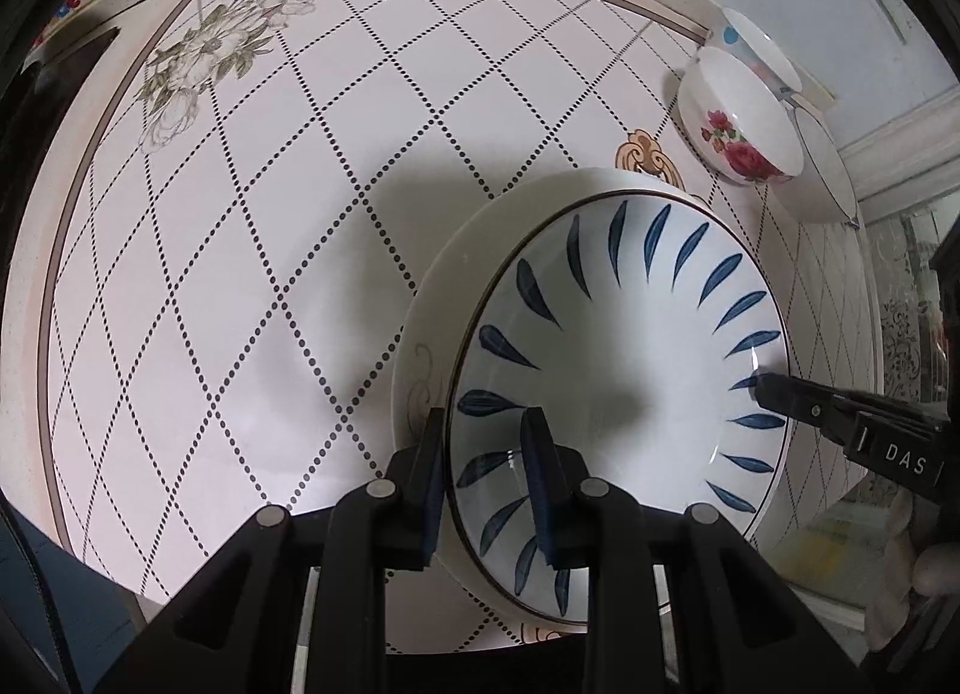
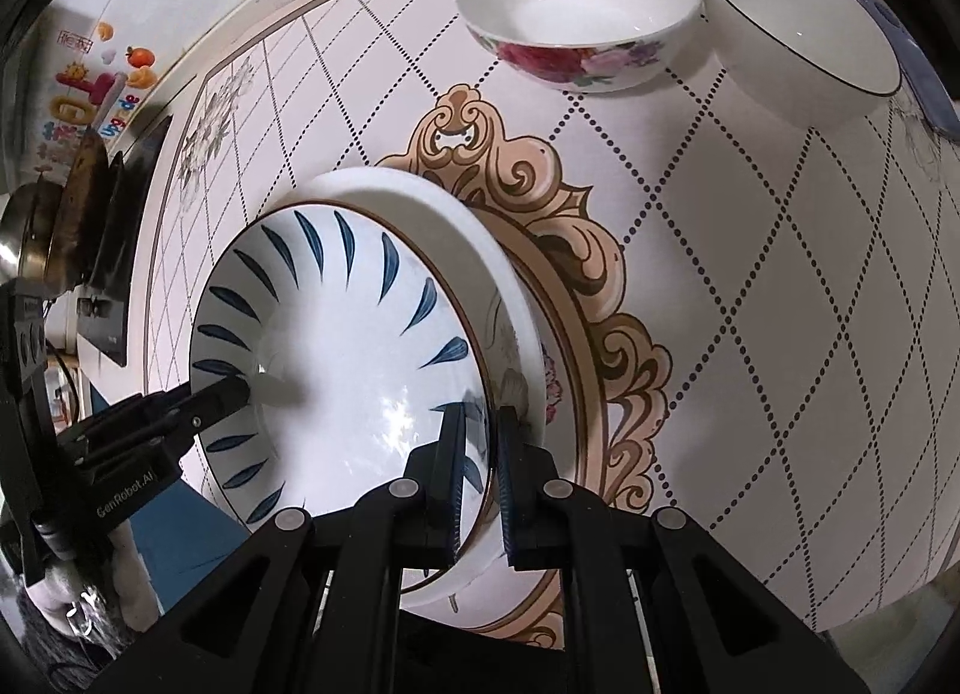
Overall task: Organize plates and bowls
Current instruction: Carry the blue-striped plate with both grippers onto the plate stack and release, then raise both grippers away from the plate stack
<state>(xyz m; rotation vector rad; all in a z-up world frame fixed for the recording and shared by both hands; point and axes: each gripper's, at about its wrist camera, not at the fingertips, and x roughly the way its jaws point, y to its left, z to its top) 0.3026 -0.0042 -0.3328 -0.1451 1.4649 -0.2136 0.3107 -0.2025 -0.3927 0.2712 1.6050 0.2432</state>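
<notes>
A blue-leaf plate sits on top of a larger white plate on the table. My left gripper is shut on the blue-leaf plate's near rim, one finger inside and one outside. My right gripper is shut on the opposite rim of the same plate; it shows at the right of the left wrist view. The white plate lies underneath. A rose-pattern bowl, a black-rimmed white bowl and a dotted bowl stand at the table's far side.
The table has a dotted diamond pattern with a tan ornament in the middle. A stove and a pan stand beyond the table's left edge. The wall is close behind.
</notes>
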